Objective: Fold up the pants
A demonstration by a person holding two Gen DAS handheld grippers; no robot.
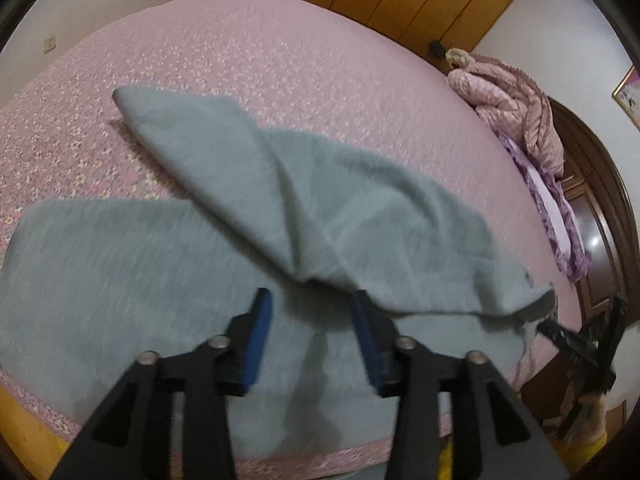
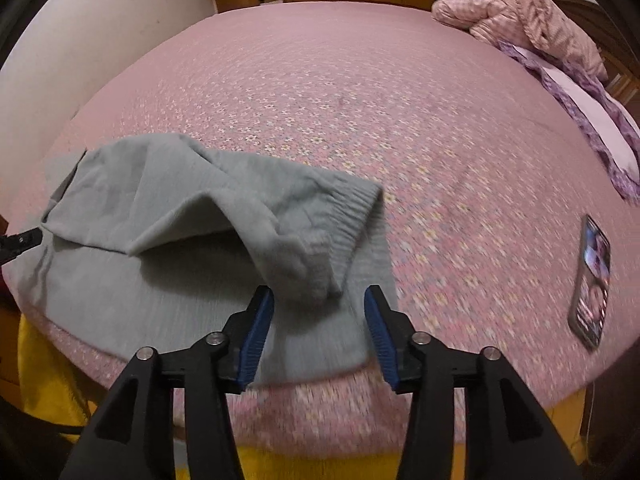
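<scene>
Lying near the front edge of a bed (image 2: 400, 92) spread with a pink floral cover, grey pants (image 1: 120, 264) sit partly folded, one leg thrown back over the other so its ribbed cuff (image 2: 352, 208) rests on top. The left hand-held gripper (image 1: 311, 312) hovers just above the cloth, jaws wide and holding nothing; the right hand-held gripper (image 2: 319, 304) likewise stands spread and empty at the cuff end, probably released so the fold can settle. A phone (image 2: 592, 280) lies face up well apart on the cover, and a pink quilt (image 2: 520, 12) is bunched at the headboard end. No label or writing on the pants can be read
</scene>
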